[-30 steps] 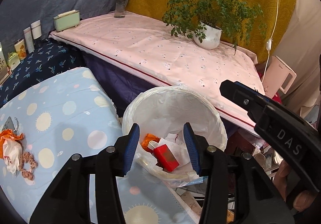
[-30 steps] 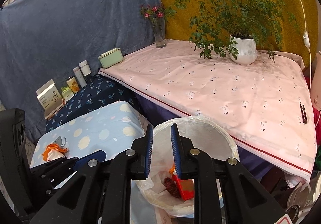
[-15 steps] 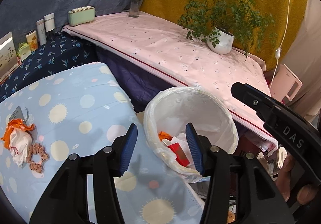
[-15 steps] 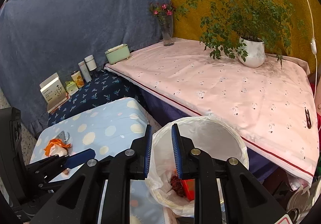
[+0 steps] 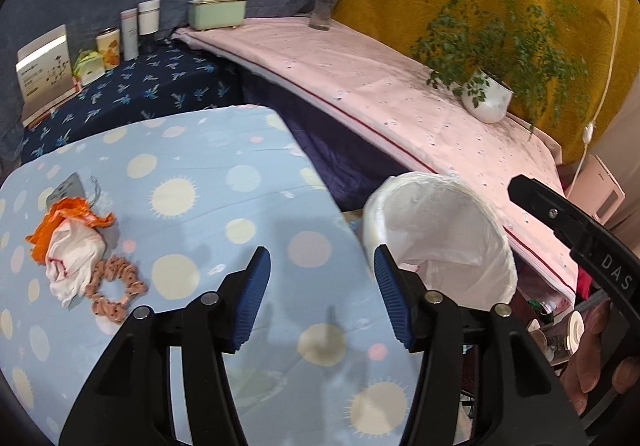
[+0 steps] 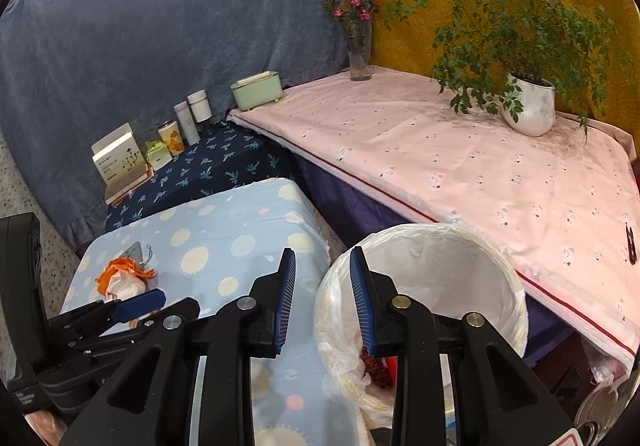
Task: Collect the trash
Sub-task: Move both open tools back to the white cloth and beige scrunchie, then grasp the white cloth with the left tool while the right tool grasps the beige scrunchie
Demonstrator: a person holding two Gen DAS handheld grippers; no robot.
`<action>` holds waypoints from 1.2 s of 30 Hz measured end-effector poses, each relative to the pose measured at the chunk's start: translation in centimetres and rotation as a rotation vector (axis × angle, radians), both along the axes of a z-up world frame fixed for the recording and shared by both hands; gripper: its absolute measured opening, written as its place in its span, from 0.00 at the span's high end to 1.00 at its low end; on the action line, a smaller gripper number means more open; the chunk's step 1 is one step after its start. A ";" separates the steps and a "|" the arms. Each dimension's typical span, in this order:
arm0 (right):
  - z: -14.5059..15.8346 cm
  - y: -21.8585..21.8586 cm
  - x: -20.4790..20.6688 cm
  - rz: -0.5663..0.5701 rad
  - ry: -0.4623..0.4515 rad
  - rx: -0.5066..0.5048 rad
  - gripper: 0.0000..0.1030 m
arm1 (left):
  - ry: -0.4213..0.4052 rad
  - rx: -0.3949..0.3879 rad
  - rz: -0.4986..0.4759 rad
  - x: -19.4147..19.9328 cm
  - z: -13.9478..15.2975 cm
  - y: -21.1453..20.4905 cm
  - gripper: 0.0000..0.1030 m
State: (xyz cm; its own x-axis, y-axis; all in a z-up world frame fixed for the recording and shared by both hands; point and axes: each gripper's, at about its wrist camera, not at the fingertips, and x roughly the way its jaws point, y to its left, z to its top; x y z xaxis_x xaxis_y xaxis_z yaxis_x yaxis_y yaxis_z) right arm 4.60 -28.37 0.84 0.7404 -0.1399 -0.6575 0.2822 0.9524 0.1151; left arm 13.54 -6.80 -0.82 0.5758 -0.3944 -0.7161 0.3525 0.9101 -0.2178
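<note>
— Both views have swung left since a second ago: the left gripper point(image 5: 322, 292), over the lined bin point(image 5: 496, 242) then, now hangs over the blue dotted bench point(image 5: 208, 182); the right gripper point(image 6: 322, 300), nearly pressed together before, has spread wider.

— And the left one?

— Spread wide, nothing between its blue pads point(image 5: 256, 290). The right gripper holds nothing either, sitting at the bin's left rim.

— Where is the trash?

— On the bench's left side: an orange wrapper point(image 5: 60, 218) bunched with a white crumpled tissue point(image 5: 74, 258), a pink scrunchie point(image 5: 116, 286) touching the tissue, a grey packet point(image 5: 68, 188) just behind. All well apart from the left gripper. In the right wrist view, red and dark scraps point(image 6: 374, 364) lie inside the bin's liner.

— Anything else?

— A potted plant point(image 6: 530, 108) on the pink-covered surface point(image 6: 440, 166) behind.
</note>
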 end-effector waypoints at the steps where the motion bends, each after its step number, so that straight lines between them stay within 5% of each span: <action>1: -0.2 0.4 0.2 0.009 0.006 0.000 0.72 | 0.005 0.004 0.013 0.1 -0.3 0.7 0.50; 18: -2.9 8.0 4.8 0.162 0.093 0.001 0.72 | 0.062 0.040 0.248 2.5 -3.3 12.3 0.50; 31: -9.0 17.5 9.7 0.335 0.243 0.006 0.72 | 0.173 0.052 0.403 4.1 -7.7 20.3 0.50; 33: -10.3 18.9 10.4 0.360 0.277 0.012 0.72 | 0.188 0.047 0.416 4.3 -8.3 21.2 0.37; 36: -11.9 20.2 11.5 0.370 0.312 0.033 0.72 | 0.183 0.049 0.431 4.6 -8.8 22.2 0.31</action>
